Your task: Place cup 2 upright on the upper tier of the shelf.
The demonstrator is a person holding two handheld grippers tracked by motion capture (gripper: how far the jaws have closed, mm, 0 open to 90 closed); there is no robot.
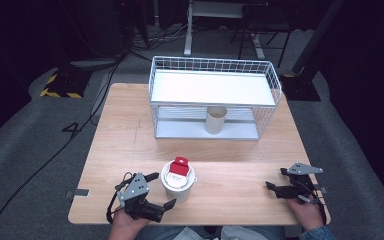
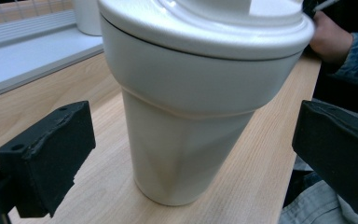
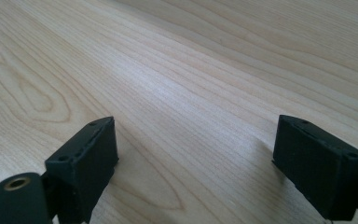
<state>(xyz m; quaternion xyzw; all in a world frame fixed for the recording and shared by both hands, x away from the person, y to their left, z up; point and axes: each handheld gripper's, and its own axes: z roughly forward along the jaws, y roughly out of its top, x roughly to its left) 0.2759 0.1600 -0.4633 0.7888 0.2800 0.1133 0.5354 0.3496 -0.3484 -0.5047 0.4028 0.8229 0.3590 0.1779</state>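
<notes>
In the high view, a white lidded cup (image 1: 178,181) is seen standing upright on the wooden worktop (image 1: 230,160), just beside the left tongs (image 1: 159,190) and between their spread jaws, untouched. A red and white tab (image 1: 180,167) is seen on its lid. The right tongs (image 1: 276,185) are held well apart from the cup, low over bare wood, jaws apart. Beyond both tongs a white wire rack (image 1: 214,97) is set, with a second plain cup (image 1: 215,120) on its lower shelf.

In the left gripper view, the cup (image 2: 186,126) is seen close ahead of the tongs (image 2: 193,158), a black jaw standing off on each side. A smooth, glossy cream wall is shown, tapering downward beneath a wider band and an overhanging lid. It is judged light and thin-walled, probably easily dented and somewhat slippery; whether it is filled cannot be told. Hold would best be taken on the tapered wall just under the band, where slipping downward would be checked, with gentle pressure.

In the right gripper view, the right tongs (image 3: 193,154) are shown wide open with nothing but pale wood grain between them.
</notes>
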